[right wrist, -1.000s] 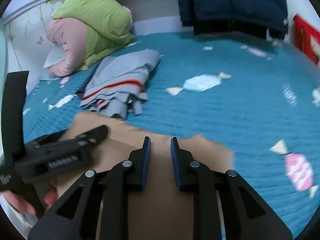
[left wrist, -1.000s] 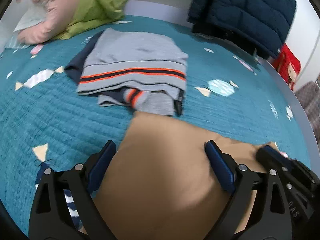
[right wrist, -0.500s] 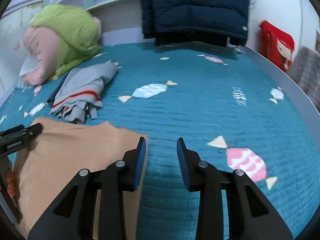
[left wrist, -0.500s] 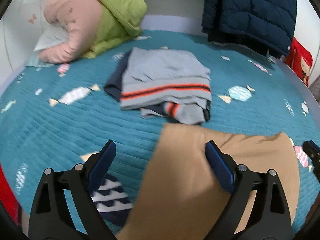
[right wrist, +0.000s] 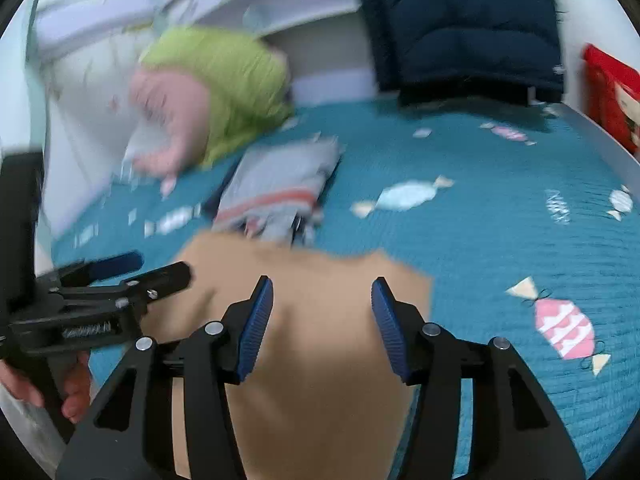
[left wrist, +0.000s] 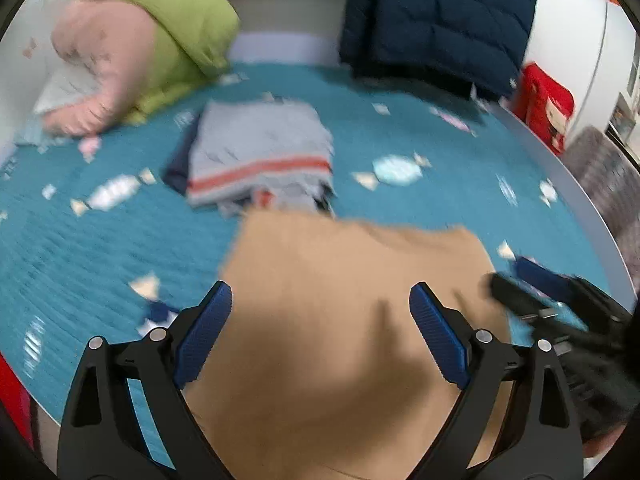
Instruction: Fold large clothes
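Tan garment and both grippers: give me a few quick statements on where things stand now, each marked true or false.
1. The tan garment lies on the teal bedspread. True.
2. The right gripper is clamped on it. False: its jaws are opening, pads clear of the cloth.
3. The left gripper is open. True.
4. The grey striped garment lies on top of the tan one. False: it lies beyond it.
5. A dark puffer jacket hangs at the far end. True.

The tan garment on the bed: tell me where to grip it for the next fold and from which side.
Take the tan garment at its far right corner, coming in from the bare blanket on the right. That corner lies flat with open space beside it; the far left edge sits close against the folded grey clothes.
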